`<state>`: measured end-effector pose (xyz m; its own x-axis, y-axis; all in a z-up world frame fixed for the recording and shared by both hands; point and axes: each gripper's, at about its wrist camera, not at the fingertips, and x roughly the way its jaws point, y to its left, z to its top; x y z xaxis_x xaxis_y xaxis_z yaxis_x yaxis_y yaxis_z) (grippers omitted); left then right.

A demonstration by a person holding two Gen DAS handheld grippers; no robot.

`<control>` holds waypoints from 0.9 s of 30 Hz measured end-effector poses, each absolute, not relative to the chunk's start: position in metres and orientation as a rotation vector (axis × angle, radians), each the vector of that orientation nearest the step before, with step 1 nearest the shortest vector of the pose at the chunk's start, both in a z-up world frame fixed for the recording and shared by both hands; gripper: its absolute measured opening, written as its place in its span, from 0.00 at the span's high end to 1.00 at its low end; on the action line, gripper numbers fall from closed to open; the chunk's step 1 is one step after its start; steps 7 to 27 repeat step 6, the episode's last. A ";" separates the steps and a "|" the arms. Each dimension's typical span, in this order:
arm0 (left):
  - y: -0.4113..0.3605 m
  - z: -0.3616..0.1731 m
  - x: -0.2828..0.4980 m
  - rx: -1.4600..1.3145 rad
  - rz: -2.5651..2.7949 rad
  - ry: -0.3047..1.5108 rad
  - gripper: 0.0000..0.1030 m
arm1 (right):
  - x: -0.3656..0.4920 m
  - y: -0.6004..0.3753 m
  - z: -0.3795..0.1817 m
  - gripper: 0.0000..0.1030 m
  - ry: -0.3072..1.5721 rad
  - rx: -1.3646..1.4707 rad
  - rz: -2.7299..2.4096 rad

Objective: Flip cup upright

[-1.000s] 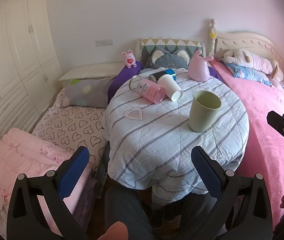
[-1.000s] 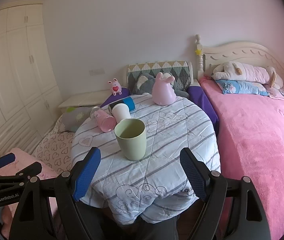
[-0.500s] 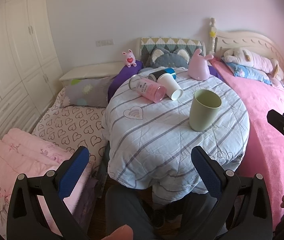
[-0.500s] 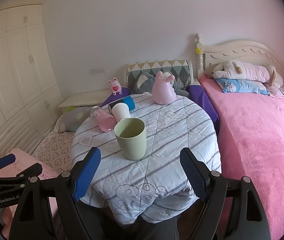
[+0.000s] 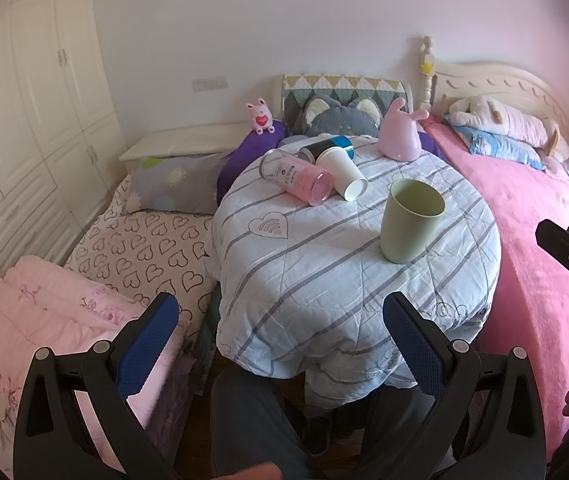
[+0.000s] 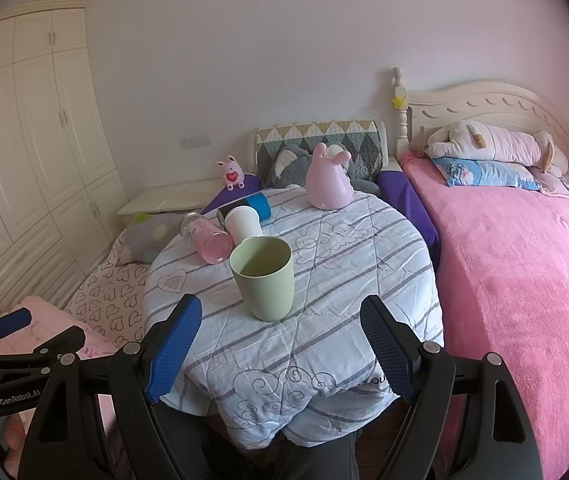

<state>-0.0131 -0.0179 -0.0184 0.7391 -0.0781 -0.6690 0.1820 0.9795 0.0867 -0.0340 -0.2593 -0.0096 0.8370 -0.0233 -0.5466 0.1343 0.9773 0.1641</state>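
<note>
A green cup (image 5: 410, 222) (image 6: 263, 278) stands upright on the round table (image 5: 324, 272) (image 6: 324, 336) with a striped cloth. Behind it lie on their sides a pink glass jar (image 5: 296, 176) (image 6: 206, 238), a white paper cup (image 5: 342, 173) (image 6: 242, 222) and a black and blue cup (image 5: 326, 147) (image 6: 246, 208). My left gripper (image 5: 280, 340) is open and empty, held back off the table's near edge. My right gripper (image 6: 280, 344) is open and empty, just before the green cup.
A pink rabbit toy (image 5: 399, 138) (image 6: 328, 184) stands at the table's far side. A pink bed (image 6: 524, 280) lies to the right, a heart-print mattress (image 5: 136, 248) with a pink quilt (image 5: 44, 320) to the left. White wardrobes (image 6: 24, 160) line the left wall.
</note>
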 end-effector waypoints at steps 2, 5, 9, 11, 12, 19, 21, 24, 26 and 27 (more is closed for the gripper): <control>-0.017 -0.020 -0.014 0.147 -0.140 0.720 0.00 | -0.034 -0.259 -0.010 0.20 0.576 0.202 -0.081; -0.017 -0.021 -0.014 0.141 -0.146 0.721 0.00 | -0.033 -0.258 -0.010 0.20 0.578 0.202 -0.077; -0.017 -0.021 -0.013 0.137 -0.146 0.725 0.00 | -0.033 -0.258 -0.010 0.20 0.580 0.202 -0.074; -0.017 -0.021 -0.013 0.137 -0.146 0.725 0.00 | -0.033 -0.258 -0.010 0.20 0.580 0.202 -0.074; -0.017 -0.021 -0.013 0.137 -0.146 0.725 0.00 | -0.033 -0.258 -0.010 0.20 0.580 0.202 -0.074; -0.017 -0.021 -0.013 0.137 -0.146 0.725 0.00 | -0.033 -0.258 -0.010 0.20 0.580 0.202 -0.074; -0.017 -0.021 -0.013 0.137 -0.146 0.725 0.00 | -0.033 -0.258 -0.010 0.20 0.580 0.202 -0.074; -0.017 -0.021 -0.013 0.137 -0.146 0.725 0.00 | -0.033 -0.258 -0.010 0.20 0.580 0.202 -0.074; -0.017 -0.021 -0.013 0.137 -0.146 0.725 0.00 | -0.033 -0.258 -0.010 0.20 0.580 0.202 -0.074; -0.017 -0.021 -0.013 0.137 -0.146 0.725 0.00 | -0.033 -0.258 -0.010 0.20 0.580 0.202 -0.074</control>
